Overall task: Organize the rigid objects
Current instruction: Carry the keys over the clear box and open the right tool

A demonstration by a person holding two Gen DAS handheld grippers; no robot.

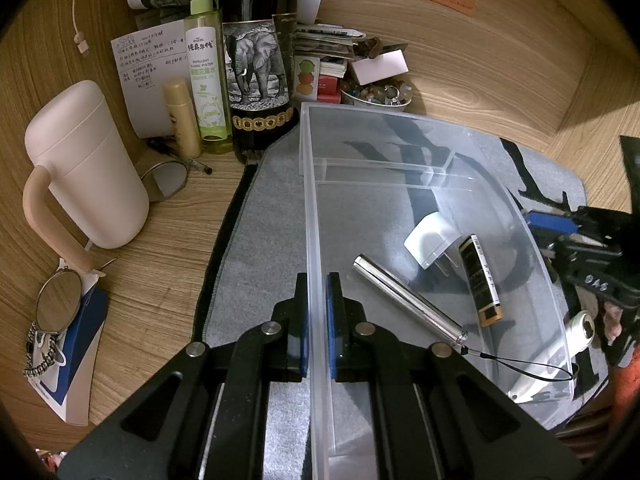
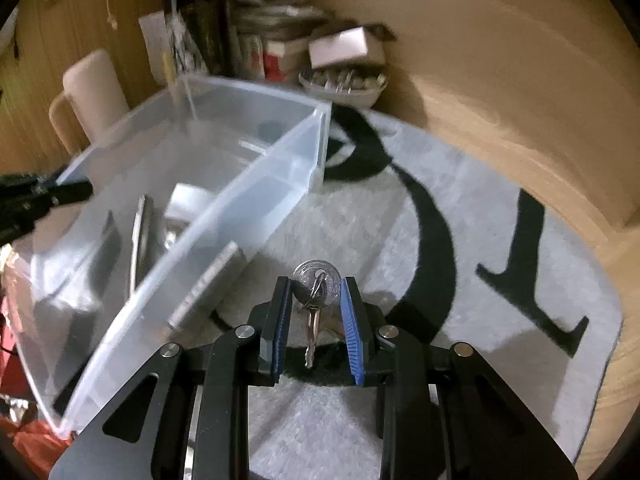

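Keys (image 2: 316, 292) on a ring with a coin-like round fob sit between the blue pads of the right gripper (image 2: 316, 300), just outside the long wall of the clear plastic bin (image 2: 224, 216) and over the grey mat (image 2: 400, 248).

From the left wrist: the left gripper (image 1: 317, 312) has its fingers (image 1: 333, 320) shut tight on the bin's near wall, one pad either side, pinning the box in place on the bench (image 1: 160, 248). Inside lie a white charger plug (image 1: 430, 240), a dark tube with a gold cap (image 1: 480, 280) and a silver pen-shaped torch (image 1: 408, 300) with a wrist cord. A white stylus-like thing (image 1: 556, 356) lies by the far wall (through the plastic I cannot tell which side).

From the right wrist: the fingers stand narrow, pressed on the fob, and one key hangs free below it. The picture is smeared, so whether the bunch is clear of the mat is hard to say.

The step in hand looks like the pick-up of the keys. Next would be carrying them over the wall and letting go in an open stretch of the bin floor, with the left grip steadying the box.
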